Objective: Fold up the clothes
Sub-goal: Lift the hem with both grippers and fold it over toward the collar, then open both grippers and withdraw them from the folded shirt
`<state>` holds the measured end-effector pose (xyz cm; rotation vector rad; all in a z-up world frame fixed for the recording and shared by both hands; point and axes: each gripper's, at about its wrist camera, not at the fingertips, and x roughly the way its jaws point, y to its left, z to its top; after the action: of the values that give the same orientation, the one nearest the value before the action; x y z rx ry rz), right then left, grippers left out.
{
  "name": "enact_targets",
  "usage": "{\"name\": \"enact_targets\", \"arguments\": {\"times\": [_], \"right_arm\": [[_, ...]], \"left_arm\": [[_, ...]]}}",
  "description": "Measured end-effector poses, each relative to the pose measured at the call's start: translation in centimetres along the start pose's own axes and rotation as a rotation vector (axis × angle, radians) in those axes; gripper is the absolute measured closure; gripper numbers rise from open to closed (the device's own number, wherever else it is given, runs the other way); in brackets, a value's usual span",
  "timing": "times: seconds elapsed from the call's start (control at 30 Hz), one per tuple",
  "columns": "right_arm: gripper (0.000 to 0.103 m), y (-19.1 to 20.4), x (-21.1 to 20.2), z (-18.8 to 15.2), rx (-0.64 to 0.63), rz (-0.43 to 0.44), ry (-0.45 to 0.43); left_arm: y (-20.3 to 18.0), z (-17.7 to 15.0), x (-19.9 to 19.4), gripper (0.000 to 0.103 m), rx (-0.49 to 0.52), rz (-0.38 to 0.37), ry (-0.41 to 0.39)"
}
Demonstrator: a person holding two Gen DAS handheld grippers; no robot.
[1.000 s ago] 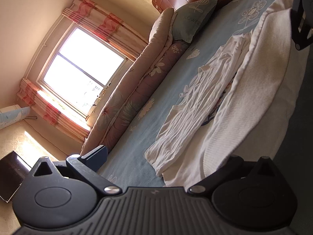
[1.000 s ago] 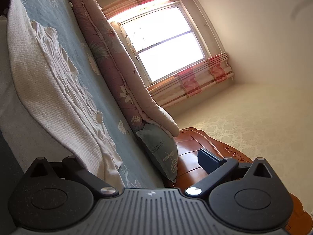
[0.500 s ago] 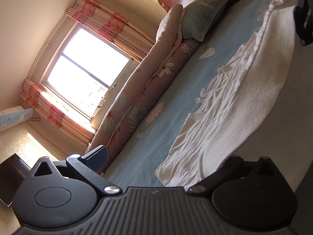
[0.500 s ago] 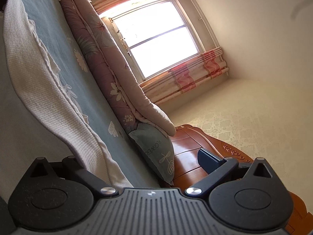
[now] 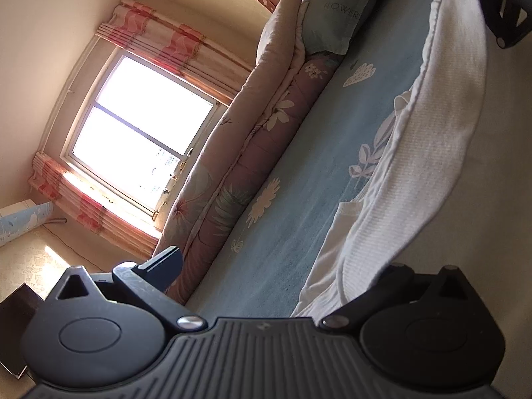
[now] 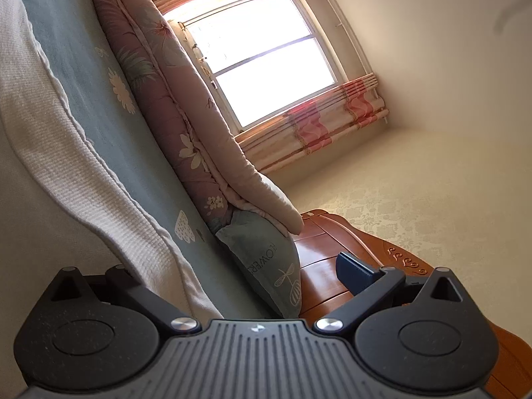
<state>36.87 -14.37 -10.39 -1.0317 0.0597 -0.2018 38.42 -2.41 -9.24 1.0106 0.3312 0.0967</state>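
Bed [image 5: 299,199]: a wide strip of bare blue sheet runs its length, open for passage. Far edge walled off by a long rolled quilt [image 5: 239,153], under the window [image 5: 139,133]. Head end closed by a pillow [image 5: 339,10] against the wooden headboard [image 6: 332,252]. Near edge taken up by a white knit garment [image 5: 432,146] draped over the side, with thinner white cloth [image 5: 335,239] just inside it.

Sunk lower toward the bed [image 5: 299,173]; white waffle-knit cloth [image 5: 432,153] now hiding most of the thin garment [image 5: 335,232] toward 3 o'clock.
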Motion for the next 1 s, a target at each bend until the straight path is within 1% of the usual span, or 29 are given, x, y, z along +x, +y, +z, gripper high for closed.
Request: {"name": "enact_targets", "arguments": {"times": [0.17, 0.27, 0.33, 0.37, 0.47, 0.6, 0.7, 0.77, 0.87, 0.9, 1.0], "right_arm": [[0.000, 1.5, 3.0, 0.1, -0.010, 0.042, 0.020], [0.000, 2.5, 4.7, -0.1, -0.005, 0.110, 0.059], [0.000, 2.9, 5.7, -0.3, 0.004, 0.163, 0.087], [0.000, 3.0, 6.1, -0.4, 0.011, 0.204, 0.105], [0.000, 2.1, 6.7, -0.8, 0.065, 0.297, 0.132], [0.000, -0.8, 5.5, -1.7, 0.144, 0.456, 0.142], [0.000, -2.4, 4.2, -2.9, 0.175, 0.555, 0.135], [0.000, -2.7, 4.2, -3.5, 0.176, 0.574, 0.140], [0.000, -3.1, 5.4, -3.5, 0.205, 0.595, 0.148], [0.000, -3.5, 6.3, -3.3, 0.225, 0.599, 0.151], [0.000, -4.5, 9.2, -3.0, 0.301, 0.630, 0.164]], "left_arm": [[-0.7, 0.0, 3.3, 0.000, 0.003, -0.057, 0.019], [-1.5, -0.2, 5.0, 0.000, 0.007, -0.109, 0.037], [-1.6, -0.4, 6.0, 0.001, -0.028, -0.164, 0.063], [-1.3, -0.5, 6.4, 0.000, -0.054, -0.184, 0.072], [-0.2, -1.0, 5.9, 0.001, -0.082, -0.222, 0.079], [1.4, -2.0, 3.5, 0.001, -0.097, -0.290, 0.061], [2.4, -2.8, 2.4, 0.001, -0.146, -0.347, 0.082], [2.9, -2.9, 2.5, 0.001, -0.175, -0.367, 0.093], [3.9, -2.3, 3.7, 0.001, -0.200, -0.374, 0.097], [4.3, -2.0, 4.2, 0.001, -0.212, -0.373, 0.094], [5.6, -1.5, 6.9, 0.001, -0.277, -0.407, 0.092]]}}
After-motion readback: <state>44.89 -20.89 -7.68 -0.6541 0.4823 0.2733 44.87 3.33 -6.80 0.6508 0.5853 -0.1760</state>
